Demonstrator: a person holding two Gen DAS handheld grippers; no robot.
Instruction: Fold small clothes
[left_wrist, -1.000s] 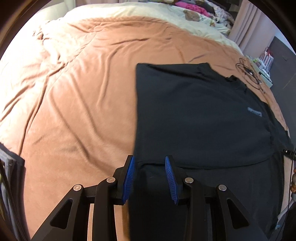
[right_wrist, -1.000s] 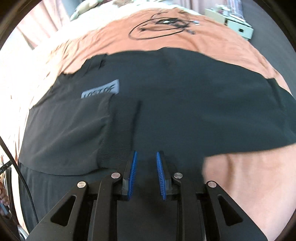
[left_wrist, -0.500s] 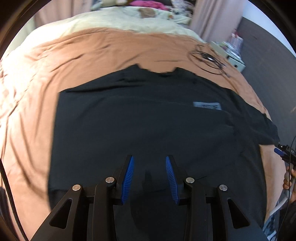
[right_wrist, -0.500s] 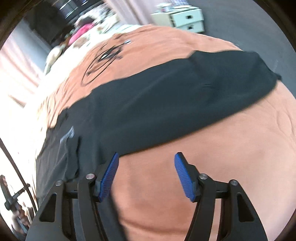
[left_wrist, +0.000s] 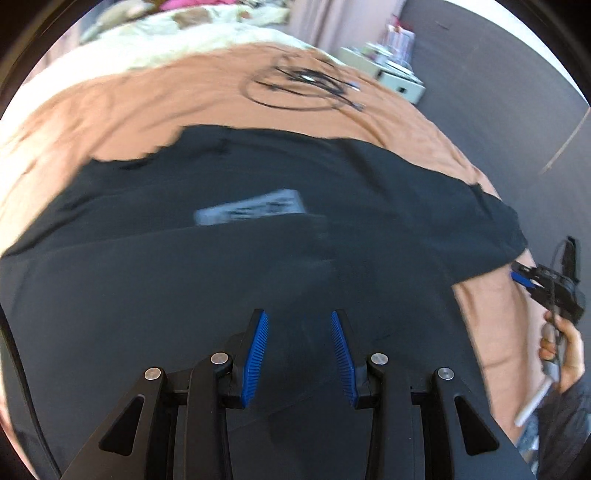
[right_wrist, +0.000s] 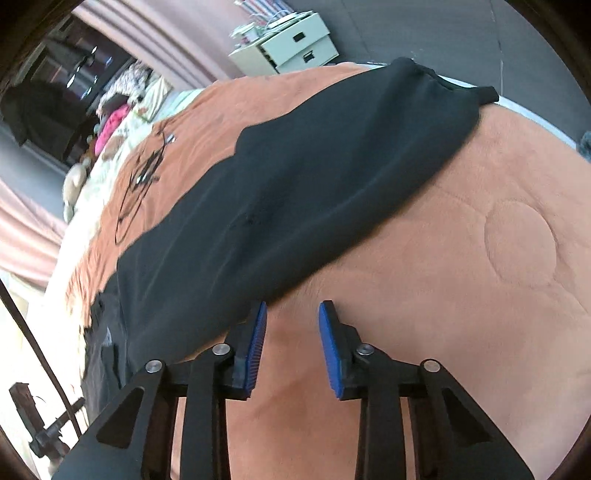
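Note:
A black long-sleeved top (left_wrist: 221, 266) lies spread on the orange-brown bed cover (left_wrist: 147, 99), one side folded over its middle below a grey chest label (left_wrist: 251, 212). My left gripper (left_wrist: 298, 352) is open and empty just above the folded cloth. The top's other sleeve (right_wrist: 295, 192) stretches toward the bed's edge in the right wrist view. My right gripper (right_wrist: 290, 349) is open and empty over bare cover, its left finger (right_wrist: 255, 347) beside the sleeve's lower edge. The right gripper also shows in the left wrist view (left_wrist: 532, 284), at the sleeve's end.
A coiled black cable (left_wrist: 299, 88) lies on the cover beyond the top. A pale drawer unit (right_wrist: 288, 46) stands past the bed on dark floor. Cream bedding and piled clothes (right_wrist: 110, 122) lie at the far end. The bed's edge (right_wrist: 535, 114) runs near the sleeve's cuff.
My left gripper has swung right across the top, from its left edge to over the middle. My right gripper opened, let go of the cloth and moved right to the sleeve's lower edge.

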